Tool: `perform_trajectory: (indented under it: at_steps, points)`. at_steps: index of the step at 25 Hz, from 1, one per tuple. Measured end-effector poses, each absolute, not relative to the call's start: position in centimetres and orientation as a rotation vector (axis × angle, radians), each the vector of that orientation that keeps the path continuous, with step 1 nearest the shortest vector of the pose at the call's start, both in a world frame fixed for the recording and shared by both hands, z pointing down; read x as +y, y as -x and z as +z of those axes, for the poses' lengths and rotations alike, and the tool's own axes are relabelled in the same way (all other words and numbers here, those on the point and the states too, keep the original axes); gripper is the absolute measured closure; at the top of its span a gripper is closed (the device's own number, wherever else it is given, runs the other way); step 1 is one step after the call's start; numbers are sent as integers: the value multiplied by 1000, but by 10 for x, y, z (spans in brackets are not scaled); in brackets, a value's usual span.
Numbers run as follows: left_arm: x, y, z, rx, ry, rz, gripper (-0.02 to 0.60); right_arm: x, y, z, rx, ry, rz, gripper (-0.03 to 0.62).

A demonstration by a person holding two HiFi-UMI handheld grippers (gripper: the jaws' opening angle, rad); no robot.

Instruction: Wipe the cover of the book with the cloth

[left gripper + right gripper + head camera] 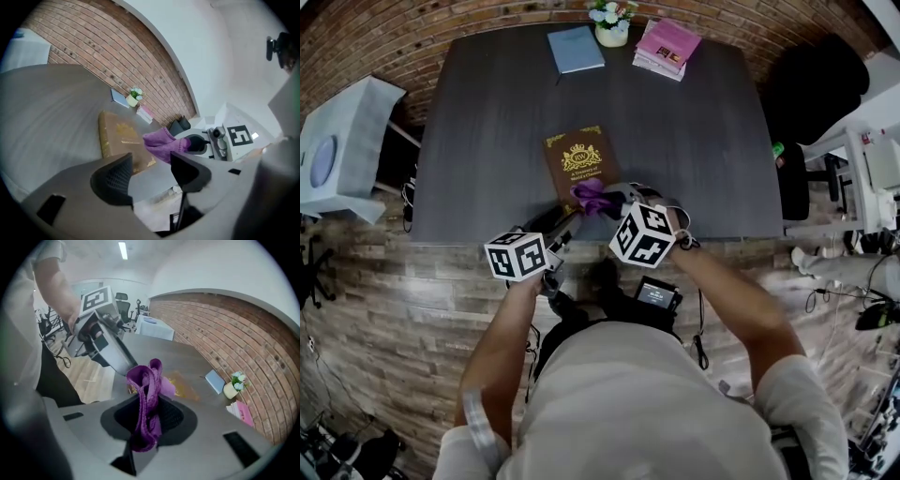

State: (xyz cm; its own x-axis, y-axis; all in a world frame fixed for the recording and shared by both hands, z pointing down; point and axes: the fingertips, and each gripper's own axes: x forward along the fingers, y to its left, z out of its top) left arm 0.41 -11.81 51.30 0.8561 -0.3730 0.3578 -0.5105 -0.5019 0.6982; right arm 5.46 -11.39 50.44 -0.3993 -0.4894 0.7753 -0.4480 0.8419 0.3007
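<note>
Setting: a dark worktop (pixel 487 122) in front of a brick wall (pixel 412 37). A person stands at its near edge with a gripper in each hand.
Book: a brown book (pixel 581 164) with a gilt crest lies flat, cover up, close to the worktop's near edge.
Cloth: a purple cloth (pixel 147 390) hangs bunched over the book's near edge. No view shows whether it touches the cover.
Right gripper: the right gripper (pixel 149 416) has its fingers clamped on the cloth. A looped fold stands up out of the pads.
Left gripper: the left gripper (pixel 150 171) has its fingers (pixel 115 180) spread wide with nothing between them. It sits just left of the other gripper, near the worktop's edge.
Head view alone: both marker cubes, the person's bare forearms, the plank floor (pixel 384 309), and a pale side table (pixel 342 145) to the left.
Left gripper view alone: the book's side edge in profile, and the cloth drooping from the other gripper's tip above the book's near corner.
Right gripper view alone: the pinch itself, with cloth filling the gap between the pads.
Far edge: a blue book (pixel 576 49), a white pot of flowers (pixel 611 23) and a pink stack of books (pixel 667 45) sit well apart from the brown book.
</note>
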Motion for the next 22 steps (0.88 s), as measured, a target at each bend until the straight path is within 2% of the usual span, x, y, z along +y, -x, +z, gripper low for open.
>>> perform_trajectory:
  at_steps: [4, 17, 22]
  points:
    - [-118, -14, 491, -568, -2083, 42, 302, -125, -46, 499, -2022, -766, -118, 505]
    - [-142, -11, 487, -532, -1934, -117, 304, -129, -8, 510, -1968, -709, -297, 484]
    - [-151, 0, 494, -501, -1888, -186, 318, -129, 6, 508, -2076, -686, -222, 462]
